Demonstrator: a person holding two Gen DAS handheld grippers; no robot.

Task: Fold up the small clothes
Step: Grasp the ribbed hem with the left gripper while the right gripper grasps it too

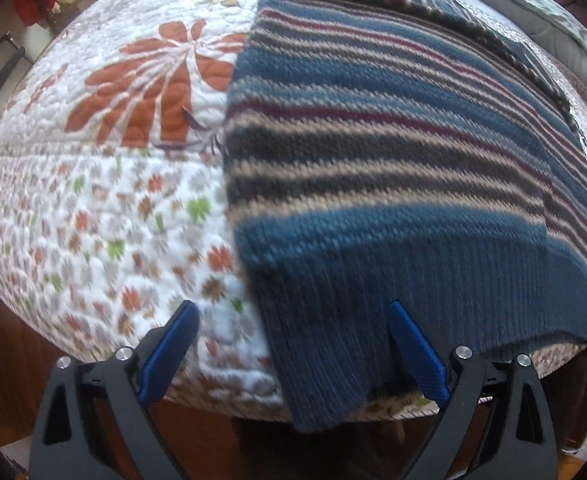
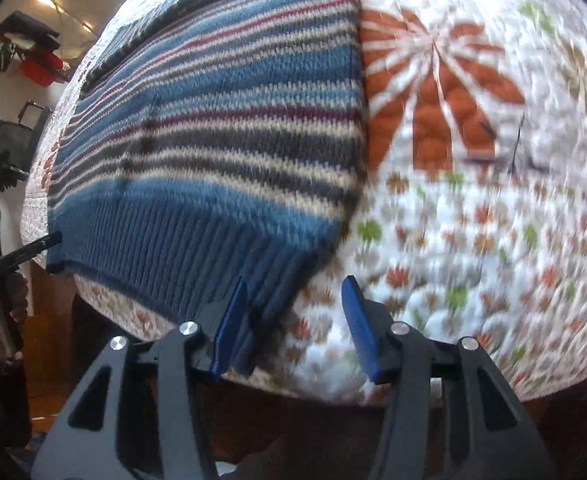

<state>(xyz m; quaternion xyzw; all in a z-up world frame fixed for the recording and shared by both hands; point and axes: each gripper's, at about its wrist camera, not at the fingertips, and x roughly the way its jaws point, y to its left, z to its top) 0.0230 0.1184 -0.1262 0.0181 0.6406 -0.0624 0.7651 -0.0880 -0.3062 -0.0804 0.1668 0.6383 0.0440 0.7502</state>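
Observation:
A striped knit sweater [image 1: 393,152] in blue, grey, beige and maroon lies flat on the quilted bed cover [image 1: 105,216], its blue ribbed hem hanging over the near edge. My left gripper [image 1: 293,312] is open, its jaws wide apart around the hem's left corner. In the right wrist view the sweater [image 2: 221,128] fills the left half. My right gripper [image 2: 295,294] is open at the hem's right corner, its left finger [image 2: 229,332] against the ribbing. The left gripper also shows in that view [image 2: 25,256], at the hem's far corner.
The white quilt with orange flower prints [image 2: 453,92] covers the bed to the right of the sweater. A grey pillow or blanket [image 1: 533,4] lies at the far right. Dark wooden floor [image 1: 9,360] shows below the bed edge. Chairs and bags [image 2: 9,152] stand at the wall.

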